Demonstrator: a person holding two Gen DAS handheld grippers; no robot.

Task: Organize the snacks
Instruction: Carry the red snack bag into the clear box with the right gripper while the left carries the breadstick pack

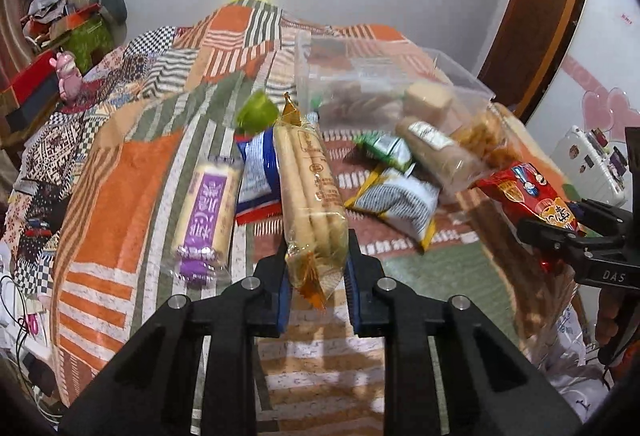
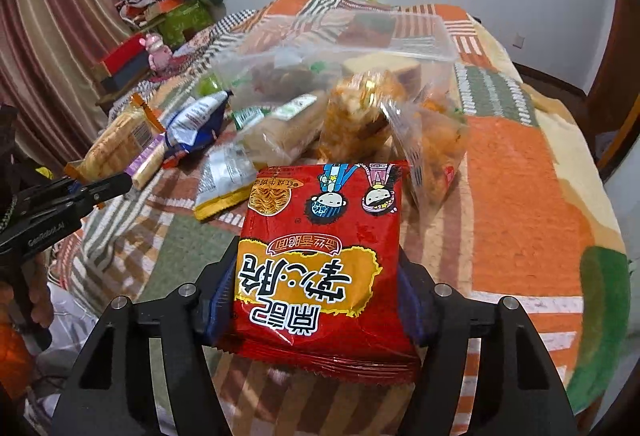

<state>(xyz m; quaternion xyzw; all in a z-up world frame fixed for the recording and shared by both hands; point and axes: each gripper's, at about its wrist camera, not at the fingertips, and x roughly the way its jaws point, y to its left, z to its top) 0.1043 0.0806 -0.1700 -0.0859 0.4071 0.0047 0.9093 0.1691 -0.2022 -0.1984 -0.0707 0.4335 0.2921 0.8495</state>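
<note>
Long clear-wrapped pack of pale biscuit sticks point(image 1: 310, 196) raised, lengthwise above bed; flat red foil noodle packet point(image 2: 320, 256) lifted, print upside down.

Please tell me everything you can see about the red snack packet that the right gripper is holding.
The red snack packet is a flat, glossy plastic pouch with crimped, serrated ends. It carries large yellow and white Chinese characters, a picture of noodles and two cartoon children, all upside down in the right wrist view. It looks sealed and unopened. The right gripper is shut on its sides near the lower end, holding it in the air above the patterned blanket. Nothing else visibly touches it.
</note>
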